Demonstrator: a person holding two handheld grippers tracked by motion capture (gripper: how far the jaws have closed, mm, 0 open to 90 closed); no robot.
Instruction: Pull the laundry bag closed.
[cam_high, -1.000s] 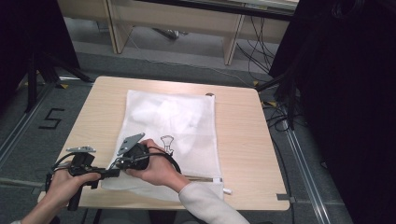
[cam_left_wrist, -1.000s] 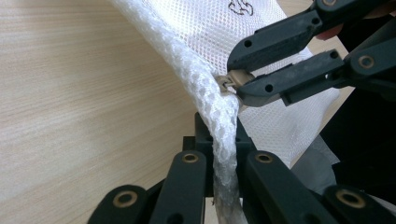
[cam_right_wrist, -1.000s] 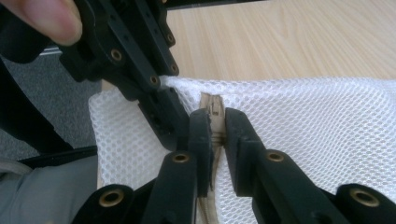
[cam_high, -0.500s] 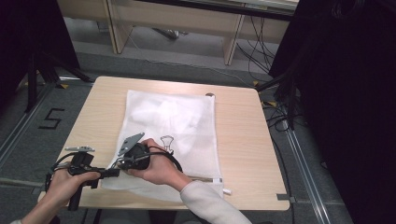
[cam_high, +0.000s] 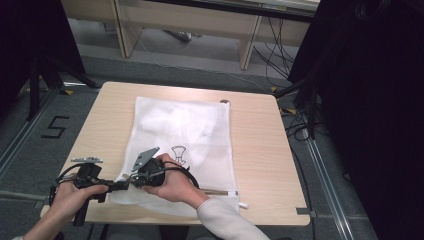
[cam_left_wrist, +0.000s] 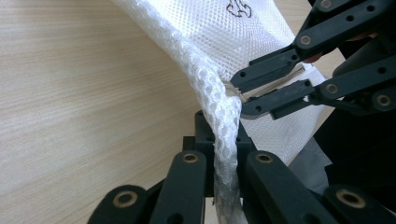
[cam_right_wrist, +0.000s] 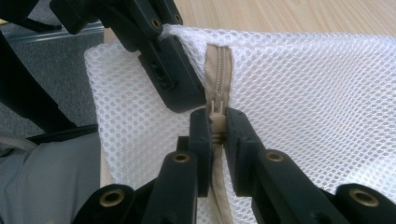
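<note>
A white mesh bag (cam_high: 180, 130) with a small dark print lies flat on the wooden table (cam_high: 255, 150). At its near left corner my left gripper (cam_high: 119, 186) is shut on the bag's rolled edge (cam_left_wrist: 227, 135), which runs up between its jaws. My right gripper (cam_high: 131, 181) meets it from the right, held in a hand with a white sleeve. In the right gripper view my right gripper (cam_right_wrist: 215, 128) is shut on the zipper pull of the beige zipper (cam_right_wrist: 218, 60), with the left gripper (cam_right_wrist: 170, 79) clamped on the mesh just beside it. The right gripper (cam_left_wrist: 240, 91) pinches close to the rolled edge.
The zipper line runs along the bag's near edge to a white tab (cam_high: 243, 204) at the right. Bare table lies right of the bag. Beyond the table are a grey floor with a "5" mark (cam_high: 55, 127), cables (cam_high: 295, 120) and a wooden bench leg (cam_high: 248, 47).
</note>
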